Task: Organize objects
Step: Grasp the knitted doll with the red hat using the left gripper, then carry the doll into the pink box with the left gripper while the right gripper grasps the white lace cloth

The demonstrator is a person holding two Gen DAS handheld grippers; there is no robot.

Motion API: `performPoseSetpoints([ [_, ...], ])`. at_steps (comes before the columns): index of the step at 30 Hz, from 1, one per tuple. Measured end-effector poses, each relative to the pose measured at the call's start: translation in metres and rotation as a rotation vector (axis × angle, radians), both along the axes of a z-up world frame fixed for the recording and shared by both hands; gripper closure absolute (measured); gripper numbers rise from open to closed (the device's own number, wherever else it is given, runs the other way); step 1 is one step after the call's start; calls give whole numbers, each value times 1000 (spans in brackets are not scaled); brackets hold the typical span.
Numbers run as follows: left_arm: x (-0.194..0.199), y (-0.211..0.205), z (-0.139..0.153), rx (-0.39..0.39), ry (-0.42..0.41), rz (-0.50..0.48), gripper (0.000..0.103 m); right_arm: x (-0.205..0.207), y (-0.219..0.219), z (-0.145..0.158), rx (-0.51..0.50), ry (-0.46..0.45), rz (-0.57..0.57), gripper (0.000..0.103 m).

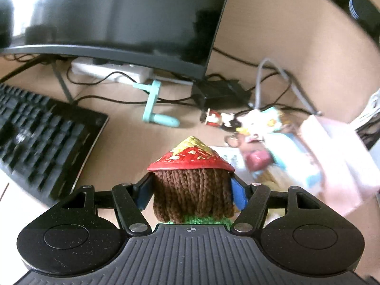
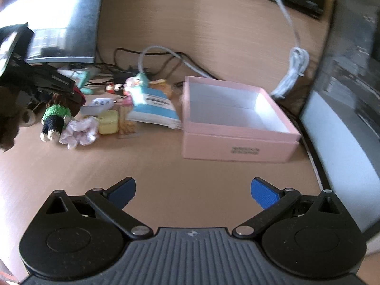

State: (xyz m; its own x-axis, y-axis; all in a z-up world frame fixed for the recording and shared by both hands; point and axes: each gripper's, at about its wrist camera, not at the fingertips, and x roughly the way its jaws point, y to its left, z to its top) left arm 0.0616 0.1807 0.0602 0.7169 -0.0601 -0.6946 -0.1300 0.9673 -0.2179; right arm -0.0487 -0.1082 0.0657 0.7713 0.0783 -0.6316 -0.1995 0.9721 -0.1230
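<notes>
Fingers of the left gripper pinch the yarn doll above the counter, the right gripper hangs wide open, so lower the doll slowly into the pink box.

Wooden desk bears pink box, keyboard, trinkets.

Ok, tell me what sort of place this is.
Most likely a home or office computer desk: a monitor stands above a black keyboard, with cables trailing across the wooden desktop.
</notes>
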Motion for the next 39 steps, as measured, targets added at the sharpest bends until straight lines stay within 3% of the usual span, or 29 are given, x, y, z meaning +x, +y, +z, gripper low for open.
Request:
performPoseSetpoints([
  [3, -28, 7, 14, -37, -20, 18, 32, 10, 18, -6, -23, 13, 41, 0],
  [8, -70, 25, 22, -116, 15, 42, 32, 19, 43, -10, -26, 26, 150, 0],
  [14, -112, 39, 29, -125, 35, 114, 32, 28, 66, -7, 18, 13, 233, 1],
  [20, -150, 48, 35, -125, 39, 142, 32, 62, 105, -16, 64, 51, 312, 20],
  [25, -170, 55, 37, -135, 37, 153, 32, 91, 145, -27, 107, 99, 338, 22],
  [27, -169, 57, 35, -131, 44, 137, 32, 94, 165, -34, 69, 83, 355, 28],
  [29, -164, 58, 33, -124, 49, 109, 32, 96, 182, -40, 16, 86, 380, 69],
  [32, -154, 57, 32, -119, 55, 48, 32, 91, 191, -37, -20, 90, 363, 84],
  [39, -113, 31, 23, -131, 78, -204, 32, 50, 130, 6, 33, 38, 183, 85],
])
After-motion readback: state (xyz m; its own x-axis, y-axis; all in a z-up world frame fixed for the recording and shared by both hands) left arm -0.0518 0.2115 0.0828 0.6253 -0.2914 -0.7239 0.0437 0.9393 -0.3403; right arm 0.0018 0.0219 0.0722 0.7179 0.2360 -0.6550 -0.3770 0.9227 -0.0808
